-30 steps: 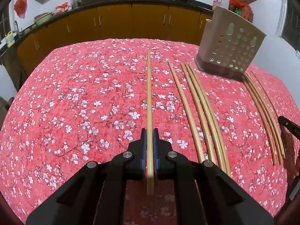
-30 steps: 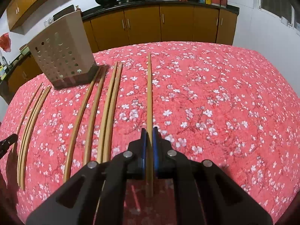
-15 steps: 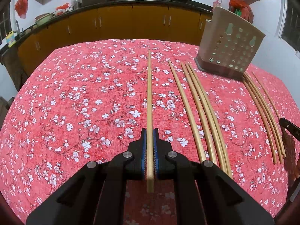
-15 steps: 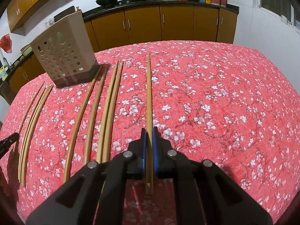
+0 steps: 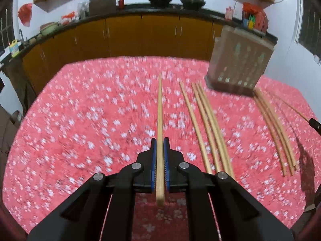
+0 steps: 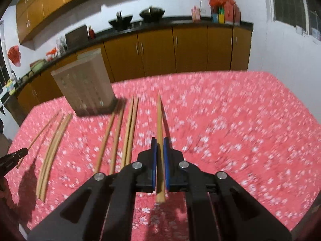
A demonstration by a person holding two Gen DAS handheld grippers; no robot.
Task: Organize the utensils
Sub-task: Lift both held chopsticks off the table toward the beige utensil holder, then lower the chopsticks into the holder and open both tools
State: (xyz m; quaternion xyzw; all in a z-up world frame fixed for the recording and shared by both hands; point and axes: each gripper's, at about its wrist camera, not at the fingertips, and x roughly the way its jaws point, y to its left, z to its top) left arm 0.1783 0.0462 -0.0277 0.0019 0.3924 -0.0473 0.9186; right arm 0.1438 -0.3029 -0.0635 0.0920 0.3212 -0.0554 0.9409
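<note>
One chopstick (image 5: 160, 120) clamped in left gripper (image 5: 160, 142), another chopstick (image 6: 159, 124) clamped in right gripper (image 6: 159, 142), both off the red floral tablecloth (image 5: 80, 120), loose chopsticks (image 5: 208, 128) lying on it near perforated utensil holder (image 5: 238, 62), all blurred.

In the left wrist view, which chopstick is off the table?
The chopstick clamped in the left gripper; the others lie flat on the red floral cloth to its right.
</note>
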